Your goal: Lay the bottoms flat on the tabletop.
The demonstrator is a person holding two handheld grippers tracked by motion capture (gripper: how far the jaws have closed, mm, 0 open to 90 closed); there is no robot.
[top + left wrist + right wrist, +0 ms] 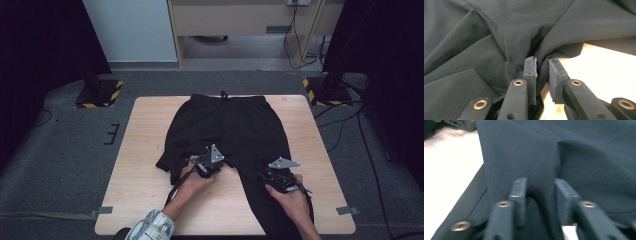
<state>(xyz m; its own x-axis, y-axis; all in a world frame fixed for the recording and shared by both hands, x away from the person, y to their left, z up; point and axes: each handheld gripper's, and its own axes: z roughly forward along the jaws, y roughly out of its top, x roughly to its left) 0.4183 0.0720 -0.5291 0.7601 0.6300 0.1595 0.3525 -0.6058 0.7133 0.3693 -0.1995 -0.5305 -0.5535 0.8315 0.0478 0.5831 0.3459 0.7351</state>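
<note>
A pair of black trousers [230, 132] lies spread on the wooden counter [145, 130], waistband at the far edge with its drawstring hanging just over, legs running toward the person. The left leg is bunched and folded short near the middle of the counter; the right leg reaches the near edge.

The left gripper [209, 165] sits at the crotch, between the two legs. In the left gripper view its fingers [531, 70] are closed on a pinched-up fold of the trousers [524, 30], with bare counter [604, 72] just to one side.

The right gripper [278, 176] rests on the right leg. In the right gripper view a ridge of cloth [564, 157] rises between its fingers [518, 192]; the picture is blurred, and I cannot tell whether the fingers press on it.

Around the counter: two stand bases with yellow-and-black stripes [100, 93] on the grey floor, cables [350, 125] trailing at the right, and a wooden desk [240, 20] beyond. Nothing lies on the counter beside the trousers.
</note>
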